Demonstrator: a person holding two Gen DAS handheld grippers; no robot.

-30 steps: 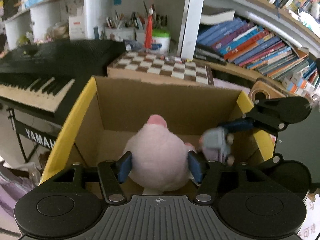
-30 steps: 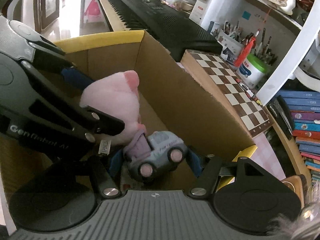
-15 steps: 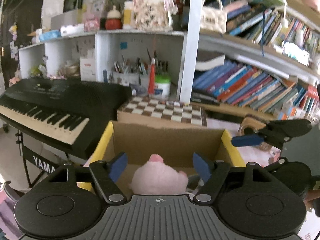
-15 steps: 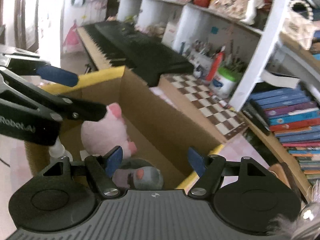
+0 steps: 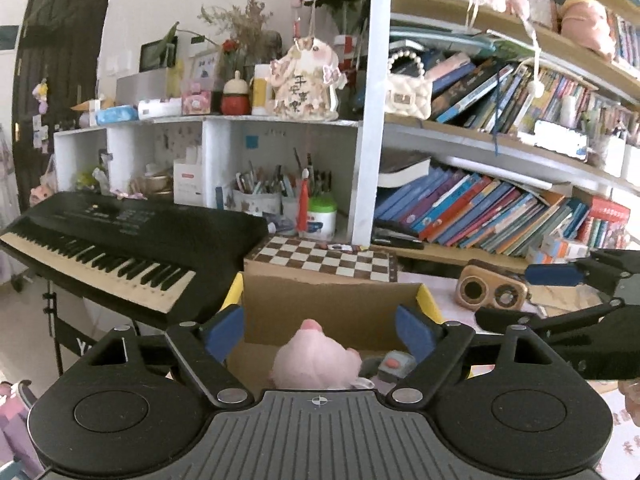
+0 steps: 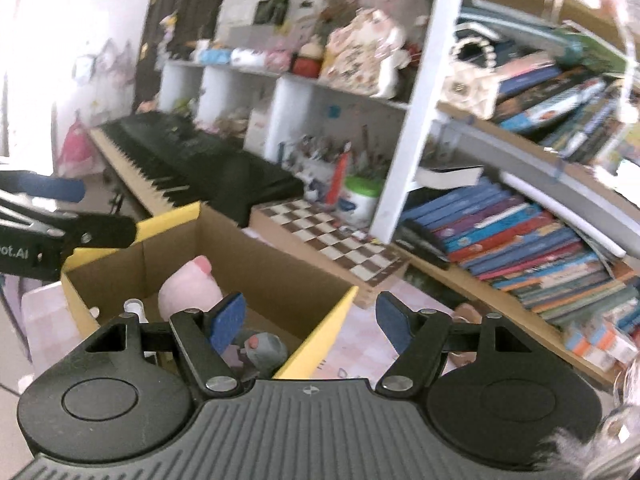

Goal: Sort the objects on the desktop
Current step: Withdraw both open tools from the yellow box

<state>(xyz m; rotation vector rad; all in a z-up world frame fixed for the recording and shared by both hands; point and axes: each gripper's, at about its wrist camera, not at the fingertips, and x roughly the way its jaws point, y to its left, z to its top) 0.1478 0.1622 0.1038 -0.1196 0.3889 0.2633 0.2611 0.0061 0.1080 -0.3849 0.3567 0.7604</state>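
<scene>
A cardboard box (image 5: 320, 312) with yellow flaps stands below me; it also shows in the right wrist view (image 6: 280, 280). A pink plush pig (image 5: 316, 364) lies inside it, also seen in the right wrist view (image 6: 190, 288). A small grey toy car (image 5: 394, 364) lies beside the pig, also seen in the right wrist view (image 6: 262, 350). My left gripper (image 5: 320, 330) is open and empty above the box. My right gripper (image 6: 310, 316) is open and empty, above the box's right flap.
A black keyboard (image 5: 120, 236) stands left of the box. A chessboard (image 5: 324, 258) lies behind the box. A wooden speaker (image 5: 490, 292) sits to the right. Shelves of books (image 5: 480, 208) and a pen holder (image 5: 260, 196) fill the back.
Both grippers let go: the left released the plush pig, the right released the toy car. Both then rose and pulled back from the box, jaws open.
</scene>
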